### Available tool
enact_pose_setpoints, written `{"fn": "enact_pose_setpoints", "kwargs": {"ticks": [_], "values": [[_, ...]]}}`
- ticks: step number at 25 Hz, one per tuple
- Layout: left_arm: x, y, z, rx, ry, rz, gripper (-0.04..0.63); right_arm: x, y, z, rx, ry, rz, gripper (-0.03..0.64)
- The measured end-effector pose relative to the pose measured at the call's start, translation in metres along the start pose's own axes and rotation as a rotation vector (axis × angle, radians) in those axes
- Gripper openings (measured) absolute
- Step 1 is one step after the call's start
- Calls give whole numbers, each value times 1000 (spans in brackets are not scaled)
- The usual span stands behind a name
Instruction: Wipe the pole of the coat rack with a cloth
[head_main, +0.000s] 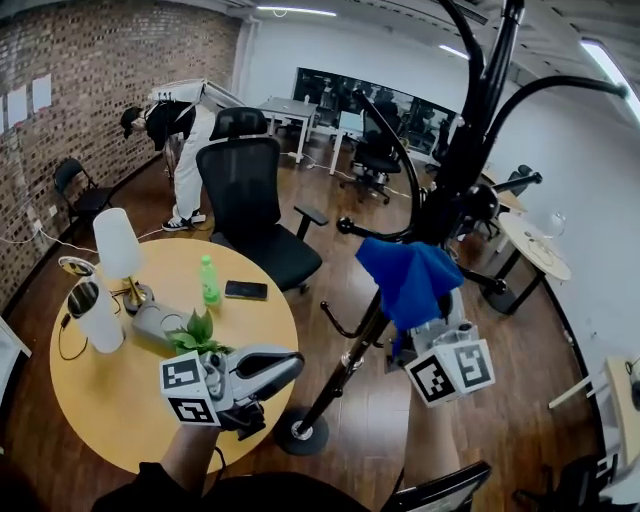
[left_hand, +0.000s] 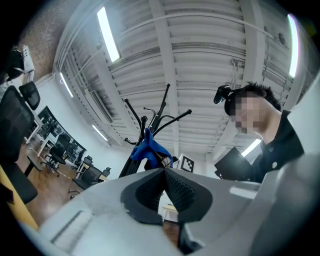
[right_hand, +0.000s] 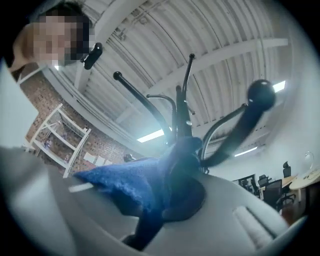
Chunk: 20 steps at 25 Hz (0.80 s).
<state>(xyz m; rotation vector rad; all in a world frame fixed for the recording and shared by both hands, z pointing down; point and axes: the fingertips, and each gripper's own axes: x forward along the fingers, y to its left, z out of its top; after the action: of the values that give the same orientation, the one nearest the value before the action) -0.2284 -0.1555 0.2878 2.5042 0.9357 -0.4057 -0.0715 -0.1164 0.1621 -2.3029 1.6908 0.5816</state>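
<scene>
The black coat rack (head_main: 352, 352) leans across the head view from its round base (head_main: 299, 432) up to curved hooks (head_main: 470, 120). A blue cloth (head_main: 411, 278) is pressed against the pole at mid height, and my right gripper (head_main: 428, 318) is shut on it from below. In the right gripper view the cloth (right_hand: 131, 183) fills the jaws of the right gripper (right_hand: 170, 202), with the rack's pole (right_hand: 181, 112) rising behind. My left gripper (head_main: 288, 364) hangs low beside the pole, left of it. Its pads (left_hand: 176, 191) meet with nothing between them. The left gripper view shows the rack (left_hand: 151, 125) and cloth (left_hand: 149, 148) farther off.
A round wooden table (head_main: 90, 400) at left carries a lamp (head_main: 118, 250), a green bottle (head_main: 209, 280), a phone (head_main: 246, 290) and a small plant (head_main: 198, 334). A black office chair (head_main: 250, 205) stands behind it. A person (head_main: 180, 135) bends over at the back left.
</scene>
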Motion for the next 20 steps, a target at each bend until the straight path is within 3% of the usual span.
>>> {"fn": "enact_pose_setpoints", "kwargs": {"ticks": [9,14,17,20], "values": [[4,5,-17,-46,11,9,0,-66,8,-154,144,287,-19,23],[8,3,-20,-56,13,2,0,-107,21,-251,281,582,-24,23],[10,2,-23,-62,19,0,0,-122,28,-268,375,645,-48,23],[10,4,-24,-62,19,7,0,-127,42,-258,463,668,0,23]]}}
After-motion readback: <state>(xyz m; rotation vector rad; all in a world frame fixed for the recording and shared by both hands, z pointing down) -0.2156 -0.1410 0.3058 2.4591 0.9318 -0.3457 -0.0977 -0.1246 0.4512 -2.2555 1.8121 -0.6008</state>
